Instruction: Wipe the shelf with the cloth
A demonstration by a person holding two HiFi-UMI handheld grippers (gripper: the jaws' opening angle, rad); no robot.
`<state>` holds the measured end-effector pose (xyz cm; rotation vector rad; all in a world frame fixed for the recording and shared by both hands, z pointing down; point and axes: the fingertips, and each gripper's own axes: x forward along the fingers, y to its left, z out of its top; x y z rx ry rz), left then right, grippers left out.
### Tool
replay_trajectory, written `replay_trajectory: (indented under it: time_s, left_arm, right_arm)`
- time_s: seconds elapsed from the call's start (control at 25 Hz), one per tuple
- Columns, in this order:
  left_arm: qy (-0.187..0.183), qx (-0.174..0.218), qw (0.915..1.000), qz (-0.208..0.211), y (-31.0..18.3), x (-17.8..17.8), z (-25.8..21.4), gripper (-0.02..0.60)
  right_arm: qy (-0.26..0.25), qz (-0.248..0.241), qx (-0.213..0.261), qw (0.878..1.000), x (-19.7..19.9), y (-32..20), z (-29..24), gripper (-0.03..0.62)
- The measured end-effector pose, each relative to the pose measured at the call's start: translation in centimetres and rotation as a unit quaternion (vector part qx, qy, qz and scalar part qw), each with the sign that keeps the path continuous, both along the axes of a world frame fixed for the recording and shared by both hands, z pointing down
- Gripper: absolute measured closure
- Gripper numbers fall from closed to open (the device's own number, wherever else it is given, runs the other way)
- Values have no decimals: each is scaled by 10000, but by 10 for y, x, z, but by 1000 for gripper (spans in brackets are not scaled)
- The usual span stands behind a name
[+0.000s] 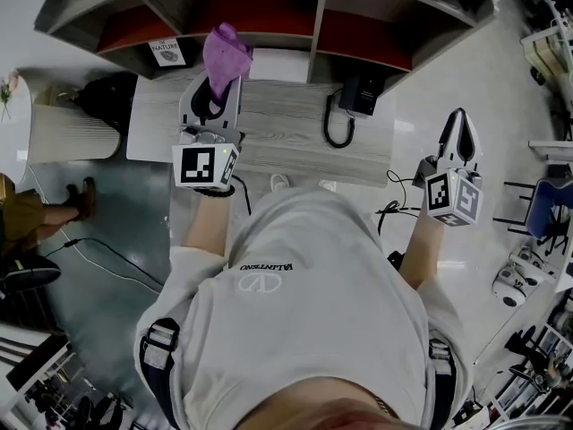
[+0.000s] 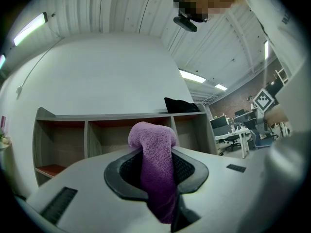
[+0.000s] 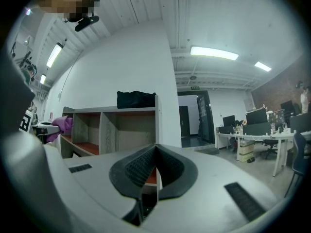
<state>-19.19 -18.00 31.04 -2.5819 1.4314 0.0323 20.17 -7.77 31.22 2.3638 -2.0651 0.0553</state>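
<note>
Both tongs are held out ahead of me. My left tongs (image 1: 213, 106) are clamped on the purple cloth (image 2: 154, 144), which bulges out past the tips and hangs down between them. Under these tongs lies the bench (image 1: 286, 137), and beyond the tips stands the shelf (image 2: 97, 116), its open compartments facing them. My right tongs (image 3: 155, 152) are pressed together on nothing, off the bench's right side, well apart from the cloth. Beyond them, a black bag (image 3: 136, 100) lies on the shelf's top.
</note>
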Motion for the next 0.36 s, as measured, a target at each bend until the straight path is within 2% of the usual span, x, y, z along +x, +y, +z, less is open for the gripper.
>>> replay_trajectory:
  time_s: [0.36]
  left_arm:
    - [-24, -40, 10000, -14, 0, -1, 2, 479]
  right_arm:
    - [19, -35, -23, 10000, -3, -3, 0, 594]
